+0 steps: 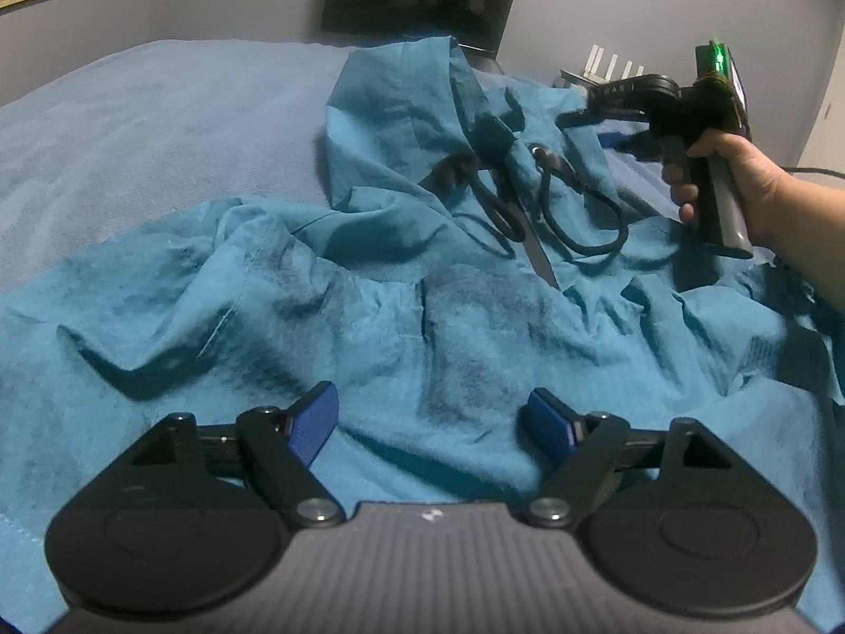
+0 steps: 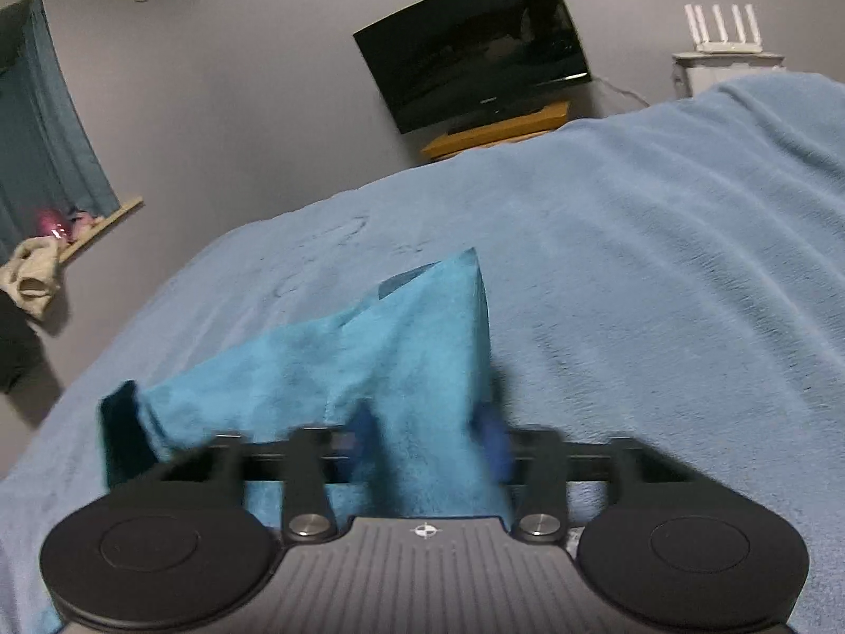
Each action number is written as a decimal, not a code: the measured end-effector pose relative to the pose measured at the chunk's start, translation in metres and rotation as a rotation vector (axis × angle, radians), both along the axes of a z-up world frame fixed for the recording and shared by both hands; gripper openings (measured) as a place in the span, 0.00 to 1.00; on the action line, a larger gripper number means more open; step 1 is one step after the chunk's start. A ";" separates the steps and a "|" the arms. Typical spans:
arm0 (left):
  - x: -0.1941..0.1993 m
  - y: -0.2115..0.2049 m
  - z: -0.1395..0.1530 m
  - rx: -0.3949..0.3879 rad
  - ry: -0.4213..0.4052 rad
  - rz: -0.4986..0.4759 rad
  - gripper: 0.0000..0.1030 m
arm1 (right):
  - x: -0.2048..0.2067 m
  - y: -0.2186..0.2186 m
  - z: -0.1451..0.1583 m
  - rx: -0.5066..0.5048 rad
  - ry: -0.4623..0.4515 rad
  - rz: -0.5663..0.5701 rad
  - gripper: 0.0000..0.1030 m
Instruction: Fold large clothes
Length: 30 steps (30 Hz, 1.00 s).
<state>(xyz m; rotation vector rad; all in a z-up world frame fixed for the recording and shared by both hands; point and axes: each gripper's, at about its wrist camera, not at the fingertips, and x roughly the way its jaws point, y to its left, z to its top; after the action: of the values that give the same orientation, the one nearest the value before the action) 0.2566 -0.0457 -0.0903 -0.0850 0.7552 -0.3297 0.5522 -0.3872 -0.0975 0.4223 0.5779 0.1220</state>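
A large teal hooded garment lies rumpled on the blue bedspread, with black drawstrings and a hood toward the far side. My left gripper is open and empty, hovering just above the garment's near part. My right gripper is shut on a fold of the teal garment and holds it lifted above the bed. In the left wrist view the right gripper's body shows at the far right, held by a hand; its fingertips are hidden there.
A dark TV hangs on the wall beyond the bed above a wooden shelf. A white router stands at the right. A window ledge with a curtain is at the left.
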 end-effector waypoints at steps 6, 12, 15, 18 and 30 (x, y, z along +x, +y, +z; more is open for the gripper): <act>-0.003 0.001 0.000 -0.008 -0.018 -0.002 0.76 | -0.042 0.004 0.031 -0.009 -0.158 0.050 0.02; -0.019 0.011 0.007 -0.035 -0.055 0.021 0.76 | -0.124 0.017 0.062 -0.092 -0.295 0.113 0.02; -0.031 0.020 0.018 -0.049 -0.090 0.052 0.76 | -0.175 0.026 0.067 -0.107 -0.341 0.129 0.02; -0.040 0.035 0.033 -0.067 -0.130 0.102 0.76 | -0.222 0.030 0.063 -0.107 -0.354 0.137 0.02; -0.056 0.085 0.060 -0.169 -0.221 0.258 0.76 | -0.371 0.054 0.027 -0.159 -0.154 0.211 0.24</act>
<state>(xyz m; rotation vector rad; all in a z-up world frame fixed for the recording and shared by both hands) 0.2008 0.0388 -0.0307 -0.2979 0.4889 -0.1530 0.1813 -0.3332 -0.0709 0.1948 0.4750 0.3059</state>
